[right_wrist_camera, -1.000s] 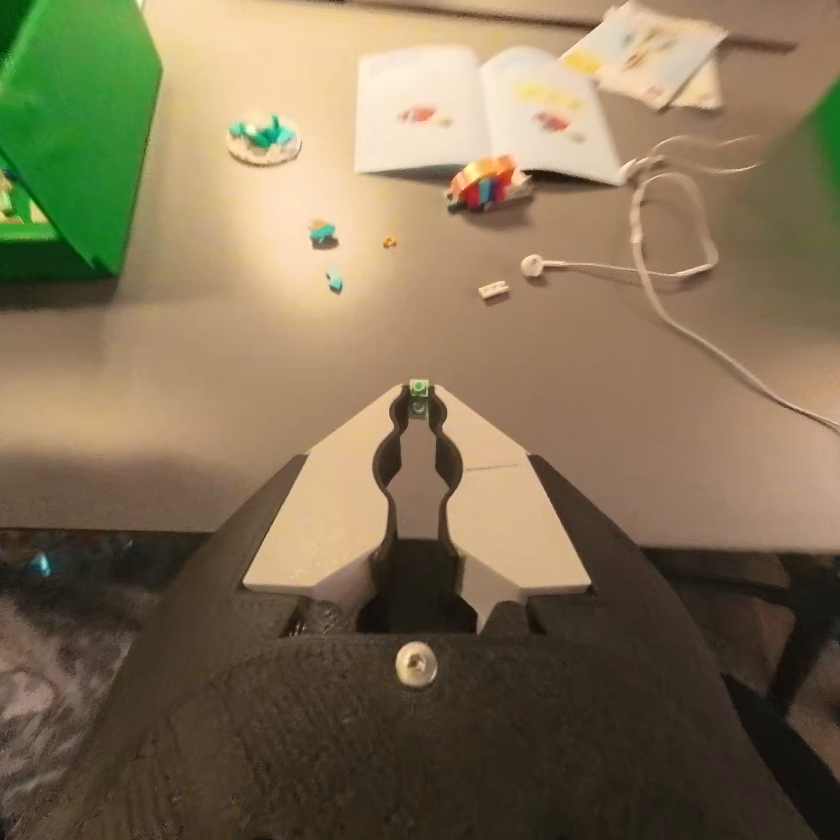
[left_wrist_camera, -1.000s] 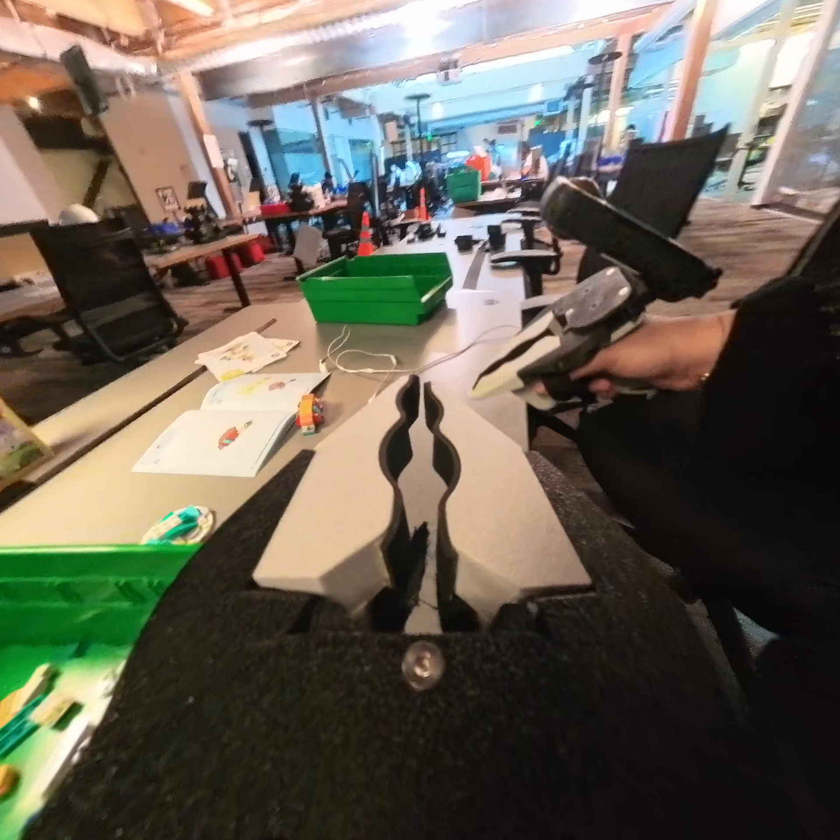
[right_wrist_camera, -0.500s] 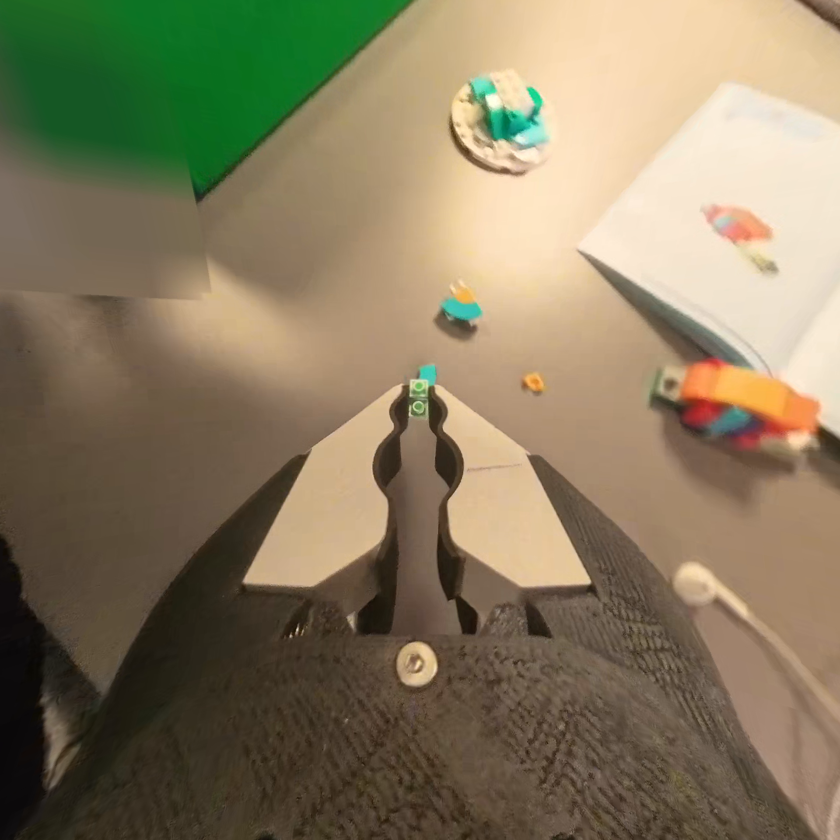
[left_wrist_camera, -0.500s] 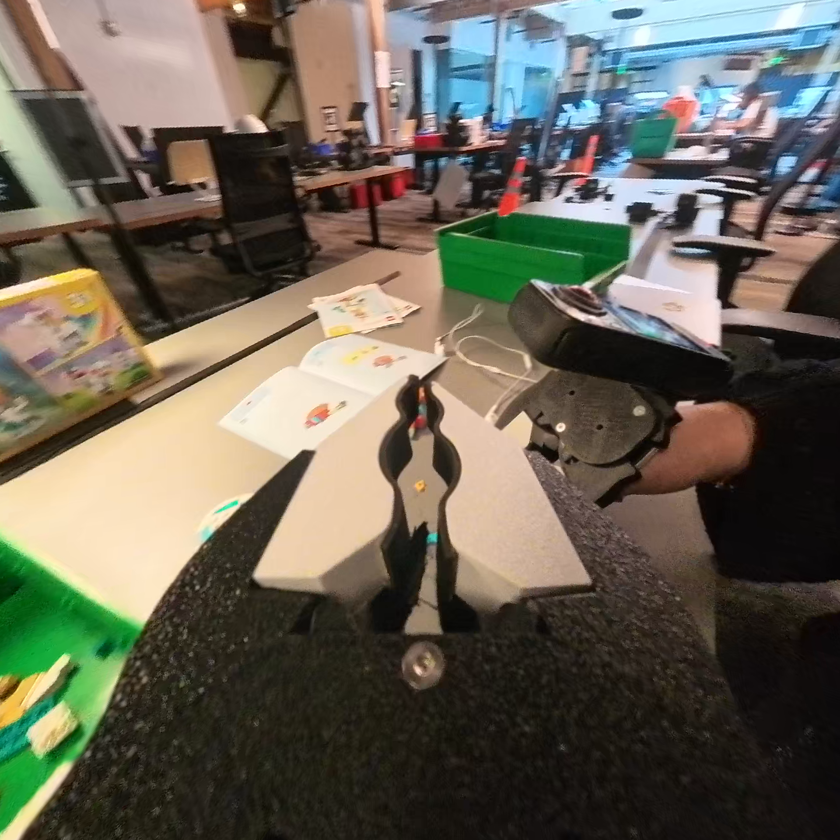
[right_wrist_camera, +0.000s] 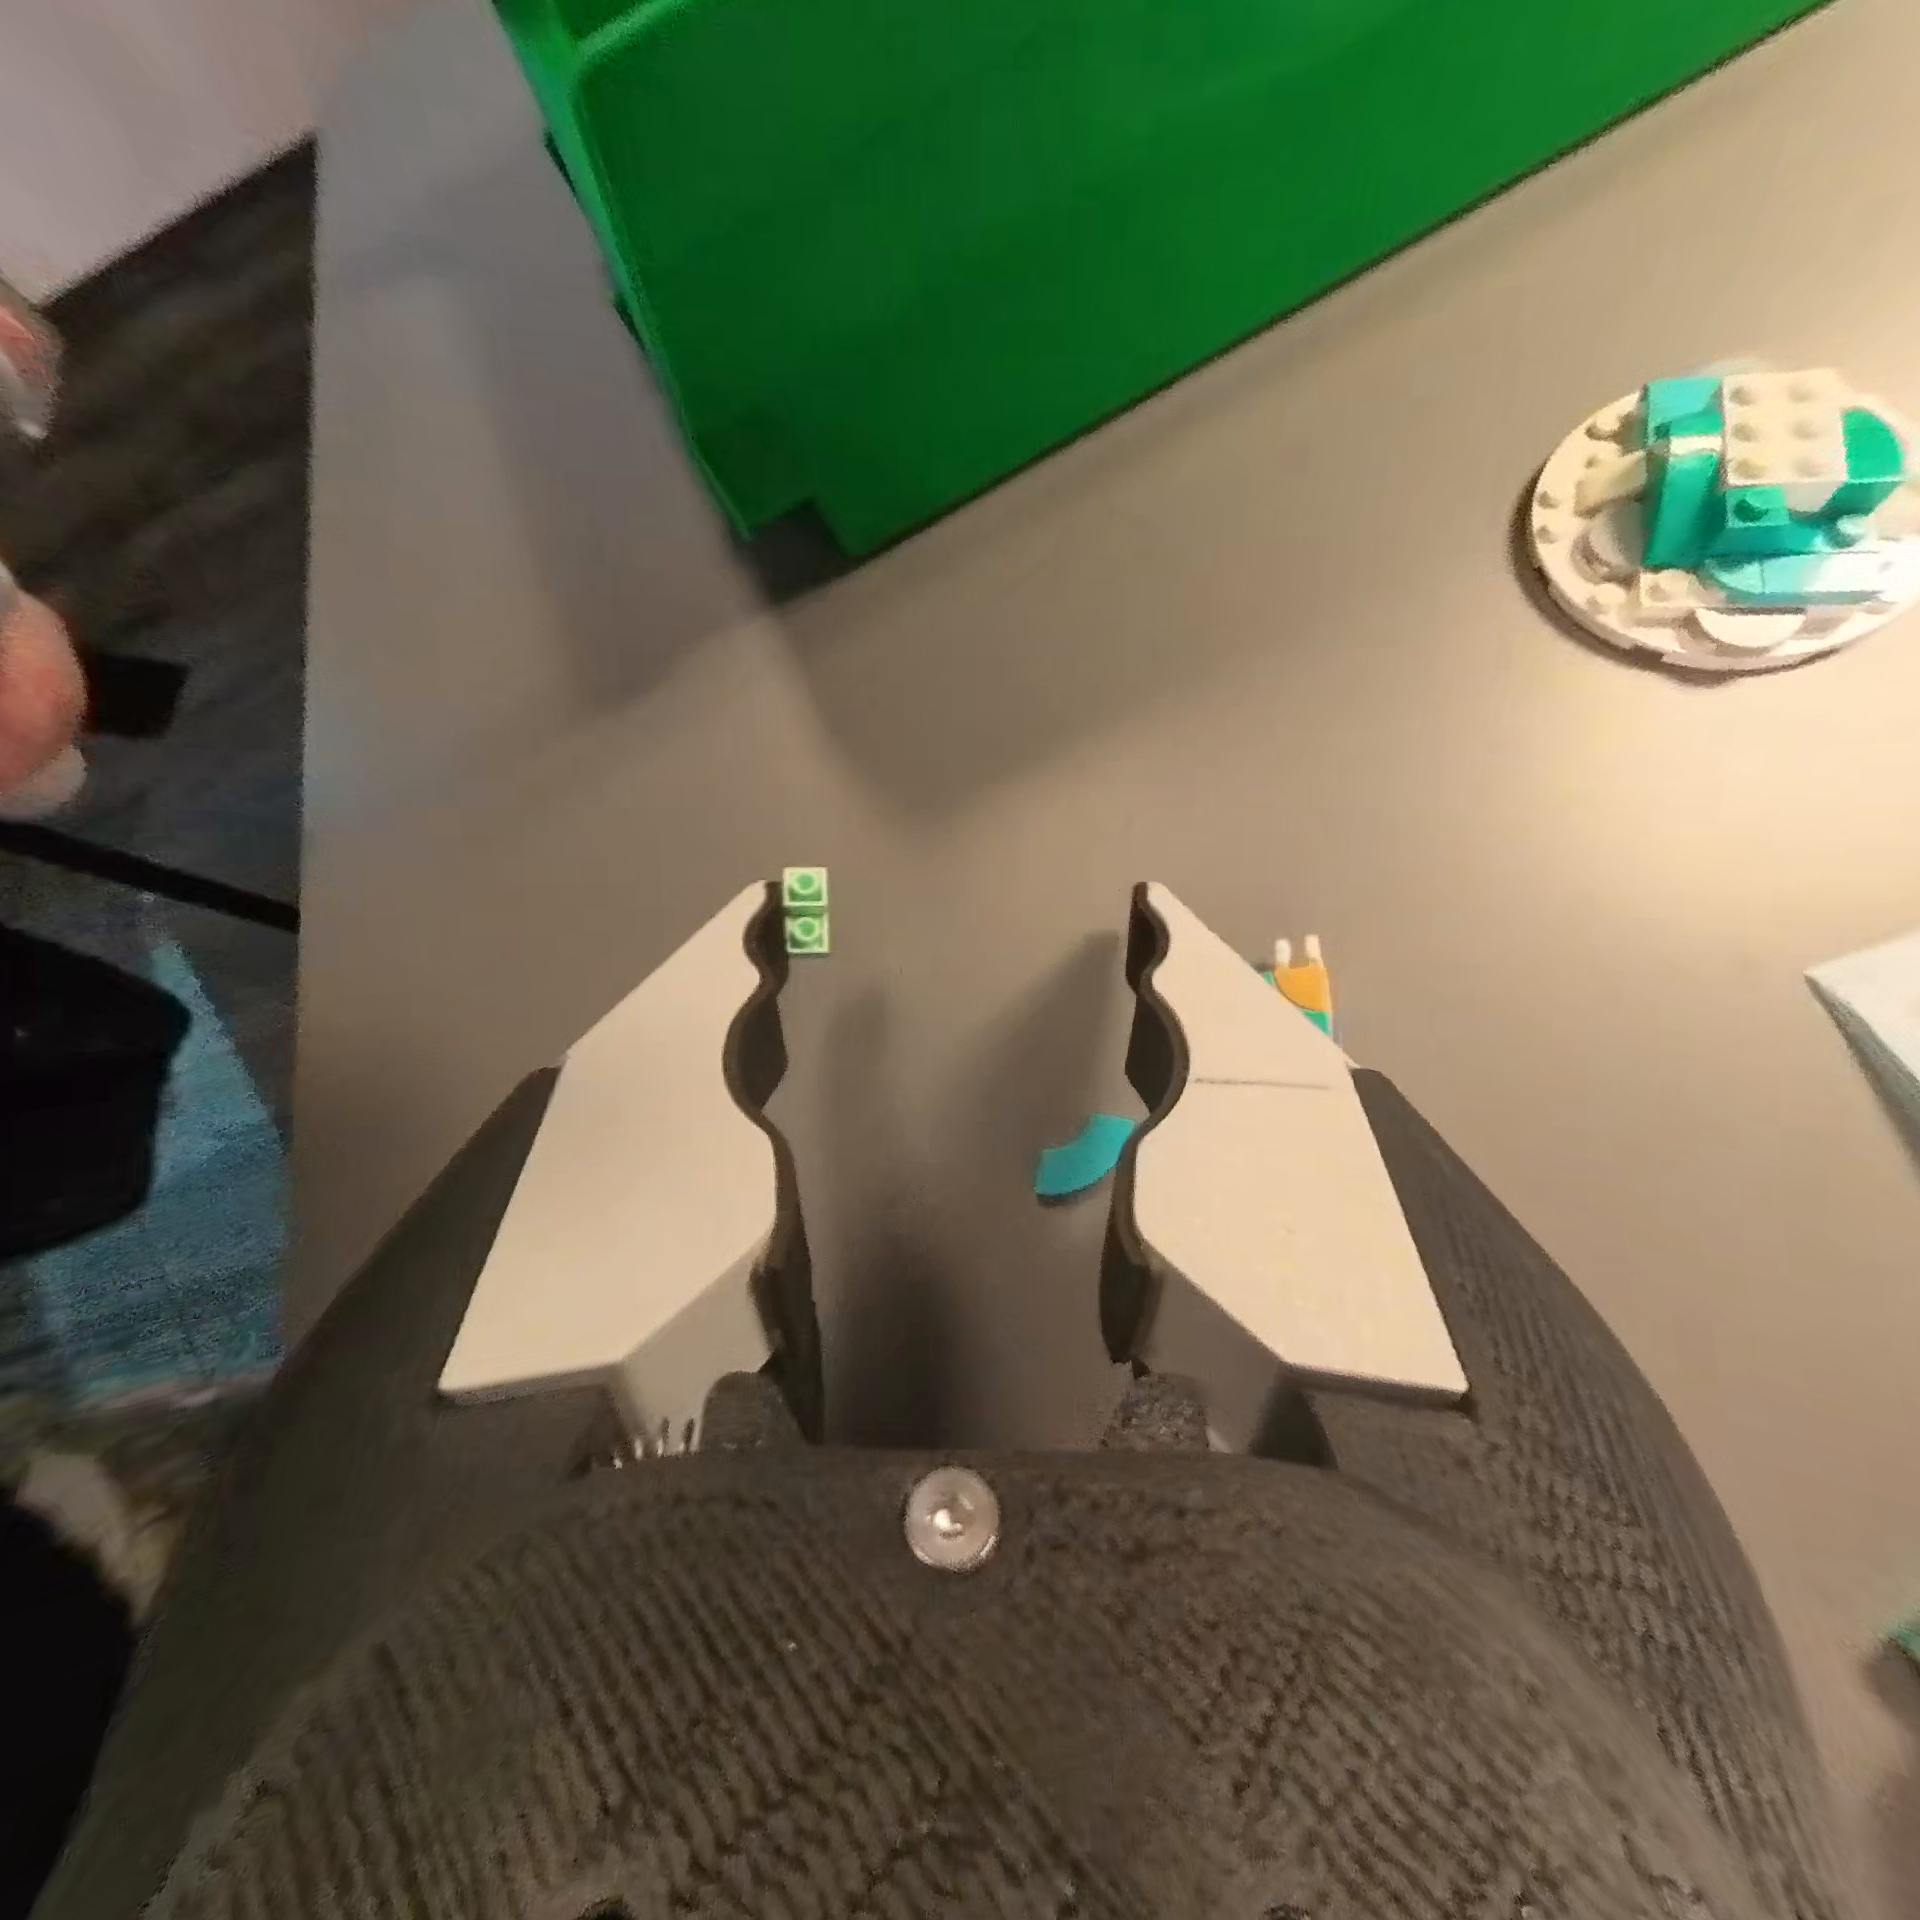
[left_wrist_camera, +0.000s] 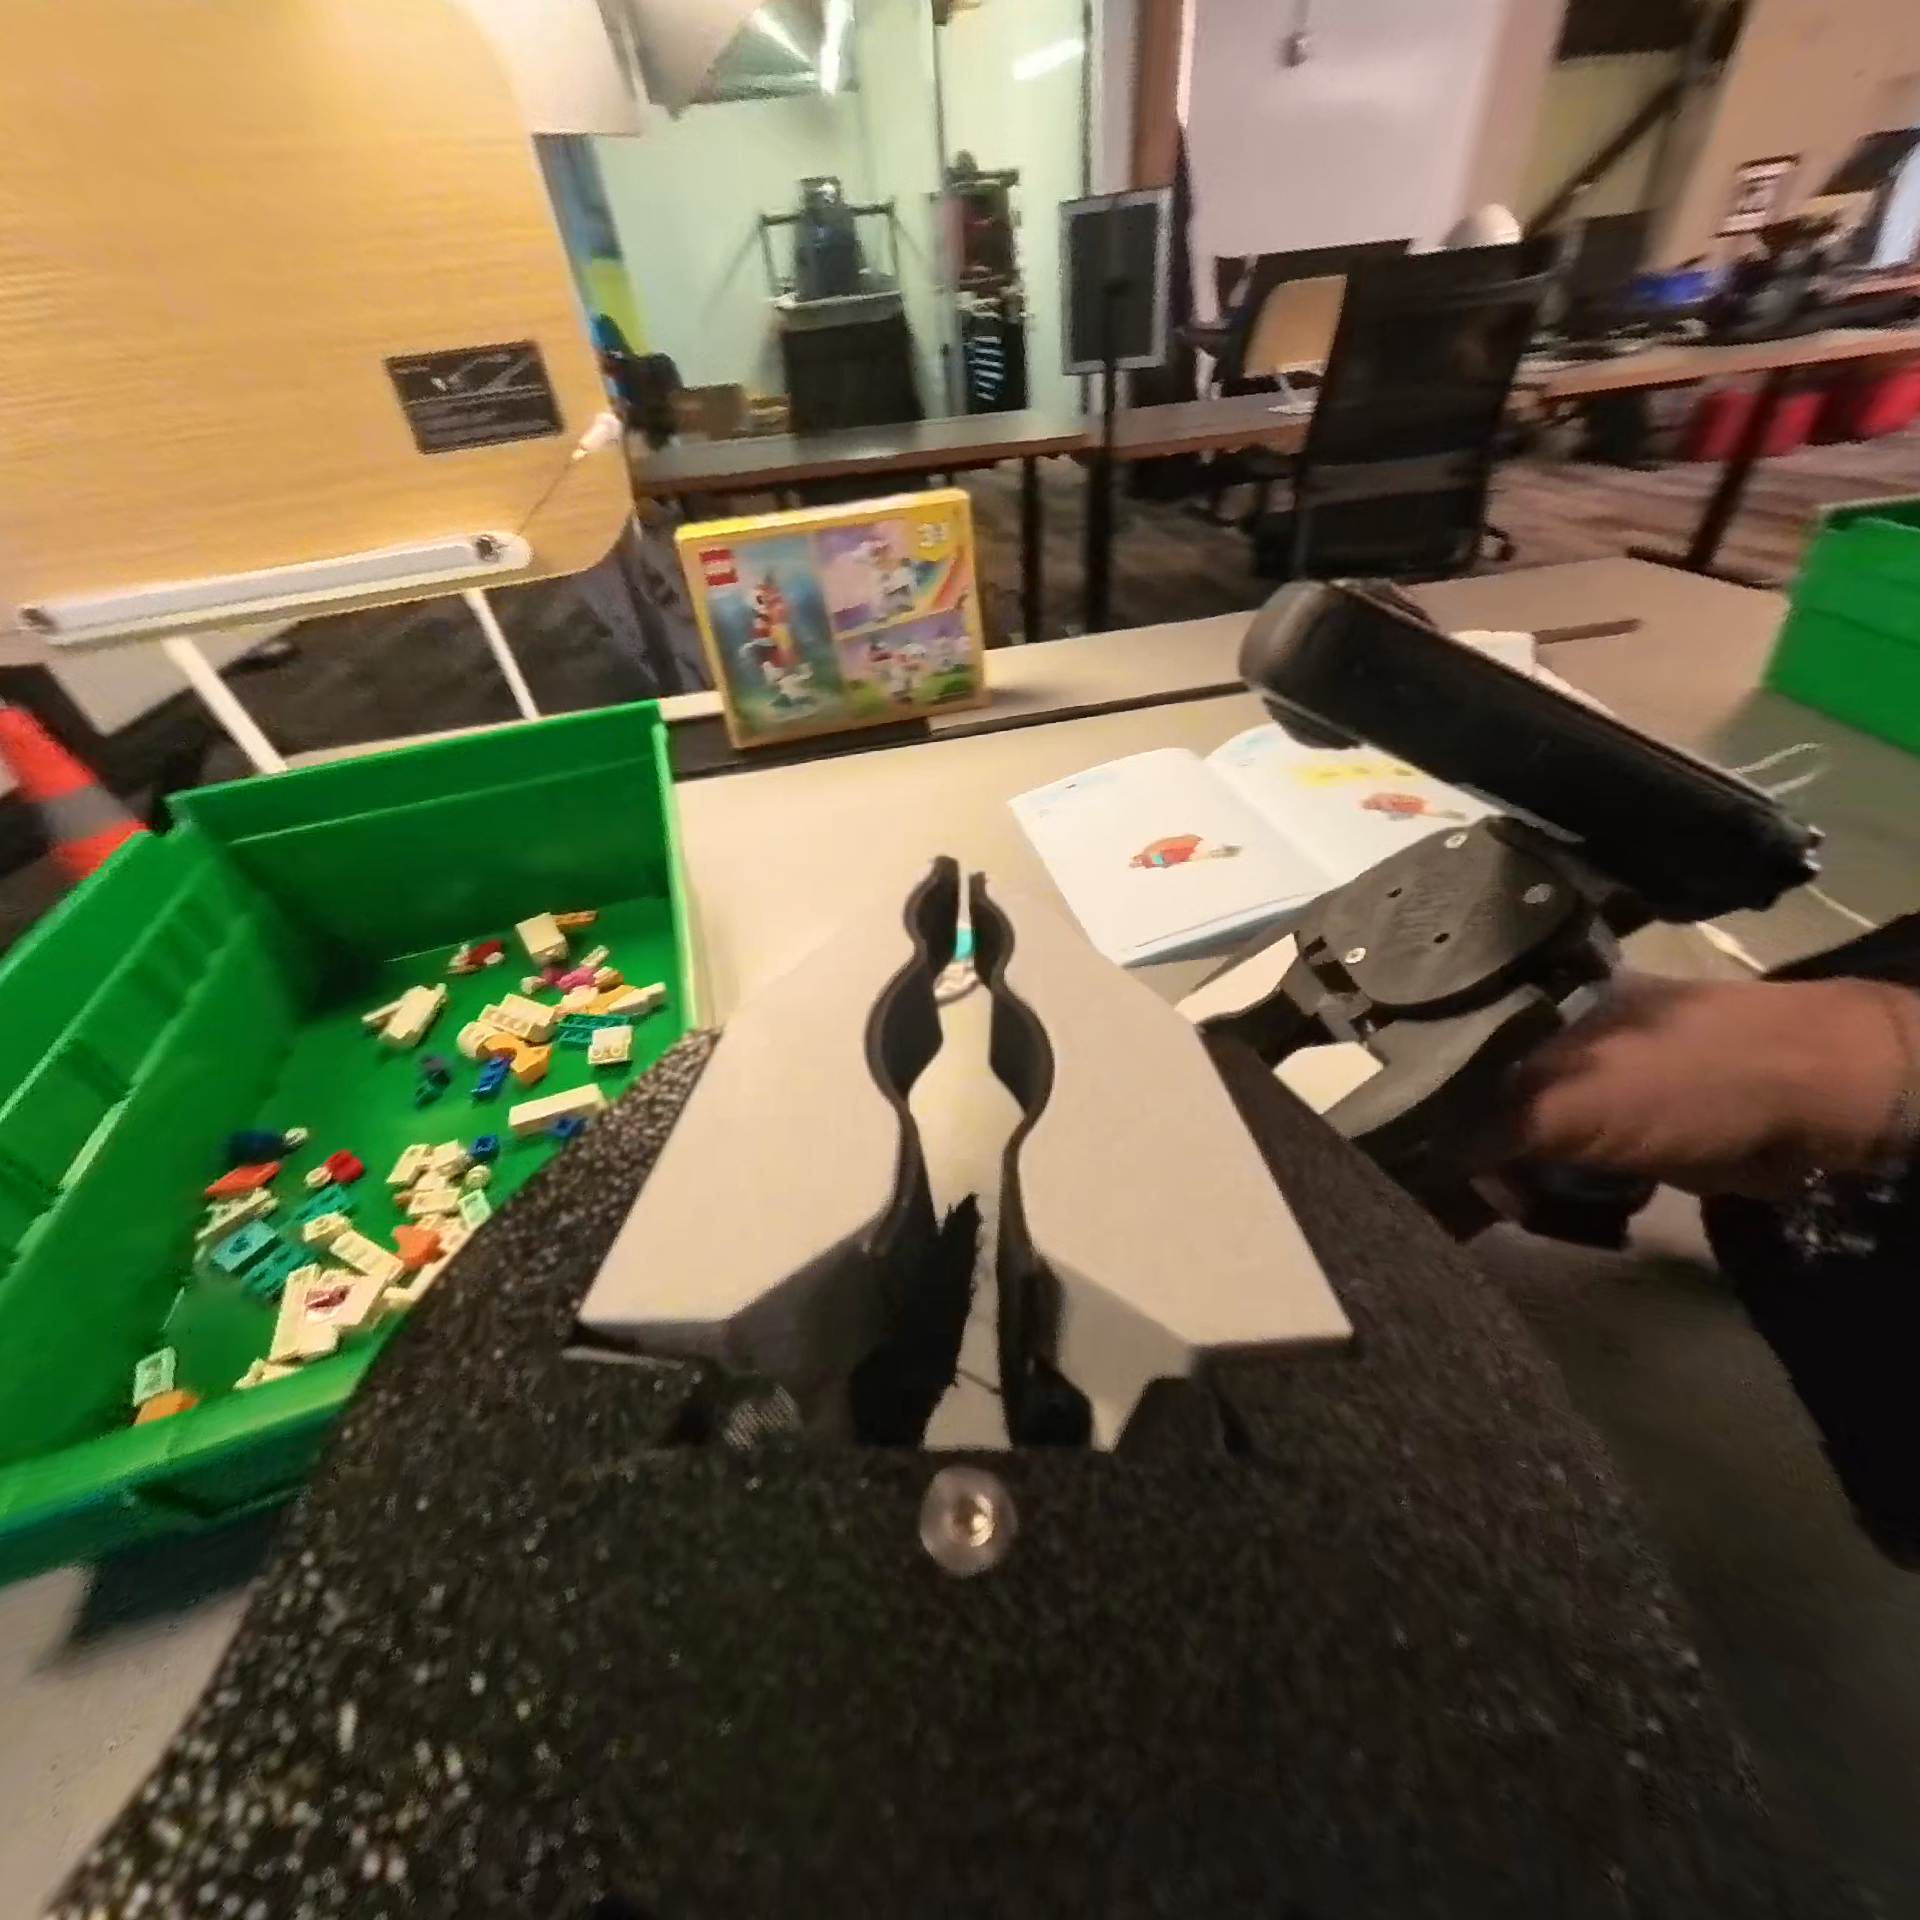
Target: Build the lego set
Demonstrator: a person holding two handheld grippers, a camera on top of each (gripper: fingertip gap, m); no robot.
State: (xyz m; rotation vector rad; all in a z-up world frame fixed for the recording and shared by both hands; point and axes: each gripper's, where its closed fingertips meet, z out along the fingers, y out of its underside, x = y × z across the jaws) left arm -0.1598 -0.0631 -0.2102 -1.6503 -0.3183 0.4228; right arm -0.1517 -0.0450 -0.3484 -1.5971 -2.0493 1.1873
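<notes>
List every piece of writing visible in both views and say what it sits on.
Yellow box standing on the table: a printed logo and a number, wording not repeated here.
Dark plaque on the wooden panel: lines too small and blurred to read.
Open booklet: pictures only, no legible words.
Right wrist view: no writing.

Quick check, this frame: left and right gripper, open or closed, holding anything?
Left gripper: shut, nothing held between its fingers.
Right gripper: open; the small green piece sits against its left fingertip, no longer clamped.
</notes>
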